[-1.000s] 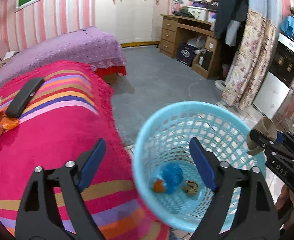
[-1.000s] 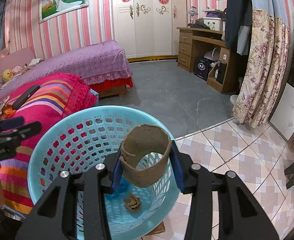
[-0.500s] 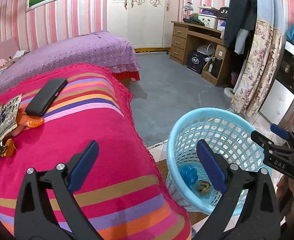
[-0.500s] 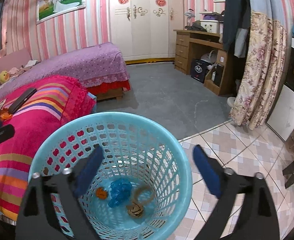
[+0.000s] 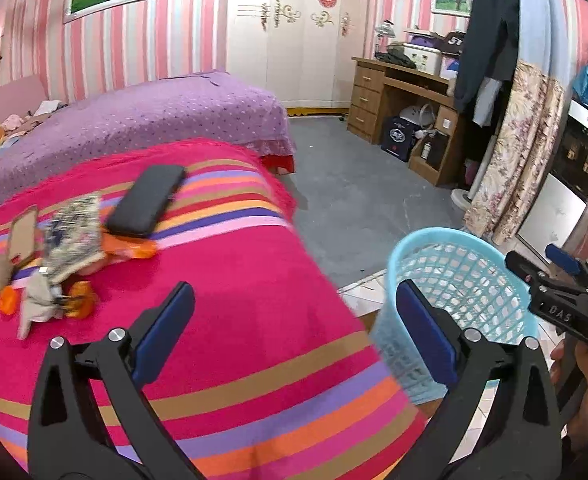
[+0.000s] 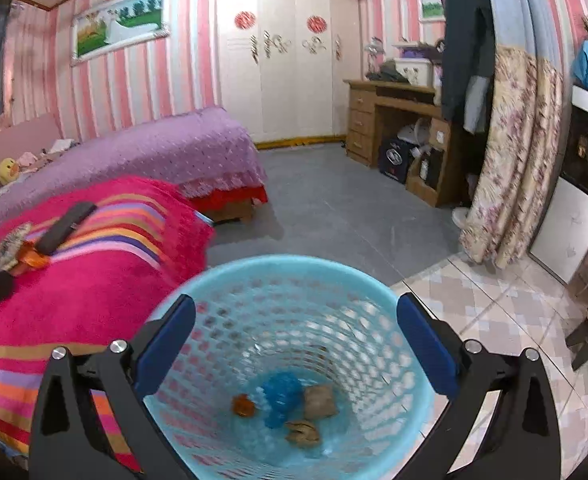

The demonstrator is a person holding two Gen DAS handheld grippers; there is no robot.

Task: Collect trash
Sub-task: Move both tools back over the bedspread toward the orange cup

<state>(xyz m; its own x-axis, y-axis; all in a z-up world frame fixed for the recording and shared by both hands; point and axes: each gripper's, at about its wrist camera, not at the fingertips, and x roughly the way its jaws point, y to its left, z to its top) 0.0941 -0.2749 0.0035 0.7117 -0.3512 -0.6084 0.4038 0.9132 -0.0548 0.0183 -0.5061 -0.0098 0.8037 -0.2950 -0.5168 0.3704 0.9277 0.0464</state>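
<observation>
The left gripper [image 5: 294,334] is wide apart and holds nothing; the trash pile [image 5: 50,264] lies on the striped blanket [image 5: 254,280] at middle left, nearer this hand; the right gripper [image 6: 294,338], also apart, hangs over the blue basket [image 6: 374,284].

L gripper [image 5: 294,332]: jaws spread wide, nothing btwn them, blue pads facing in. R gripper [image 6: 296,344]: jaws also wide apart, empty. In L view, R gripper [image 5: 562,292] shows at right edge, held by person's hand [image 5: 586,384] w/ fingers wrapped on grip.
</observation>
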